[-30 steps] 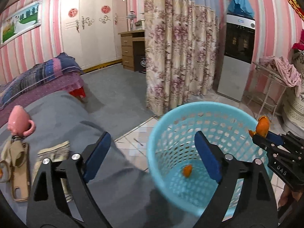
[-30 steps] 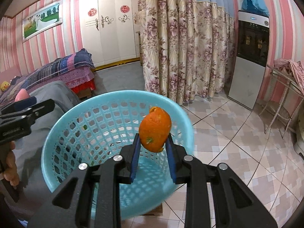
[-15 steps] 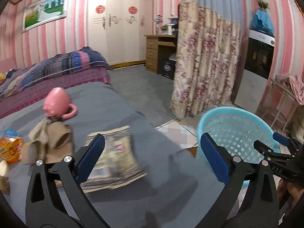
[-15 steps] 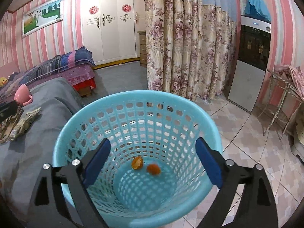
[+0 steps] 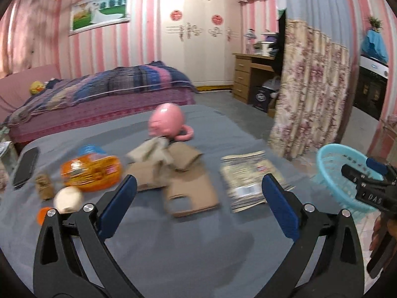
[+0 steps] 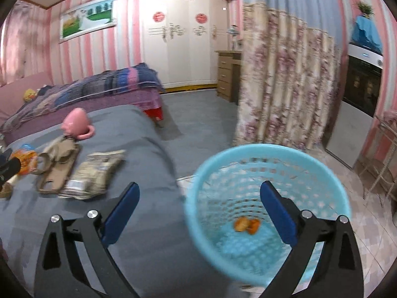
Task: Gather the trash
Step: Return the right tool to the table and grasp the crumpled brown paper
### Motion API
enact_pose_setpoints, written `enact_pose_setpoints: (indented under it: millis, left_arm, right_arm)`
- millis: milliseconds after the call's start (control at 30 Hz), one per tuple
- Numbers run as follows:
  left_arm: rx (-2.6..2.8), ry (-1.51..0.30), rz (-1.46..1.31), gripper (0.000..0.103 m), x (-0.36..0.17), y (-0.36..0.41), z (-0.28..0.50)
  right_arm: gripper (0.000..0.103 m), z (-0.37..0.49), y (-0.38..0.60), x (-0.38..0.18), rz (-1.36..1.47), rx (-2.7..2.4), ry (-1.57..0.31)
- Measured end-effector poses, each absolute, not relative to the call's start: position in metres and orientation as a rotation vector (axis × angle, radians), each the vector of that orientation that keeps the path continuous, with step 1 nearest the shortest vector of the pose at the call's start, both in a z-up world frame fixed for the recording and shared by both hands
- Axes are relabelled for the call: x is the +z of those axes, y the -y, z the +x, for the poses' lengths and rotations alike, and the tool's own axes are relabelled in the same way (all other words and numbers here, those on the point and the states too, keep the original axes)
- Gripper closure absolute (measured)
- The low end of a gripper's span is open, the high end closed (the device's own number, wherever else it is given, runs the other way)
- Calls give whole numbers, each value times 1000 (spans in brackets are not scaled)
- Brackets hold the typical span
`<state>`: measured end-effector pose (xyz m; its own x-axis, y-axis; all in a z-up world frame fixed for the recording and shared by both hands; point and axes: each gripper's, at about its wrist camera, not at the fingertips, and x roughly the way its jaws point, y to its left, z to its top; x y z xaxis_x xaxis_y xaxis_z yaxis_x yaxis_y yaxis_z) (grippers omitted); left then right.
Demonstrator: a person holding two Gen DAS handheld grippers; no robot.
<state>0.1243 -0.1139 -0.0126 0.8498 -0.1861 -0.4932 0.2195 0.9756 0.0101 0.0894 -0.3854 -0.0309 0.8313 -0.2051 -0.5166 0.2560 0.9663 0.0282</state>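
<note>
A light blue basket (image 6: 268,164) stands on the floor beside the grey-covered table (image 6: 139,223); two orange peel pieces (image 6: 247,224) lie in its bottom. My right gripper (image 6: 199,208) is open and empty over the table edge and the basket's left rim. My left gripper (image 5: 198,201) is open and empty above the table (image 5: 188,243), facing a brown cardboard piece (image 5: 191,193), a flat printed wrapper (image 5: 250,178), an orange snack bag (image 5: 91,171), a whitish ball (image 5: 68,197) and an orange bit (image 5: 43,214). The basket (image 5: 335,173) and right gripper show at the left view's right edge.
A pink mug (image 5: 168,124) lies behind crumpled beige paper (image 5: 153,151). A black phone (image 5: 26,166) and a small brown item (image 5: 44,187) lie at the table's left. A bed (image 5: 99,94), floral curtain (image 5: 310,94), wooden desk (image 5: 248,74) and a dispenser (image 6: 357,104) stand beyond.
My right gripper opened and dropped the orange peel into the basket, then swung left. My left gripper turned left from the basket towards the trash on the table.
</note>
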Motion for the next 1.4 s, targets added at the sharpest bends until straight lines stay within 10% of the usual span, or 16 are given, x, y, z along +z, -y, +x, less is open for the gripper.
enact_pose_setpoints:
  millis: [1400]
  left_arm:
    - [153, -652, -70, 6, -57, -213, 108]
  right_arm:
    - [5, 129, 77, -41, -71, 202, -588]
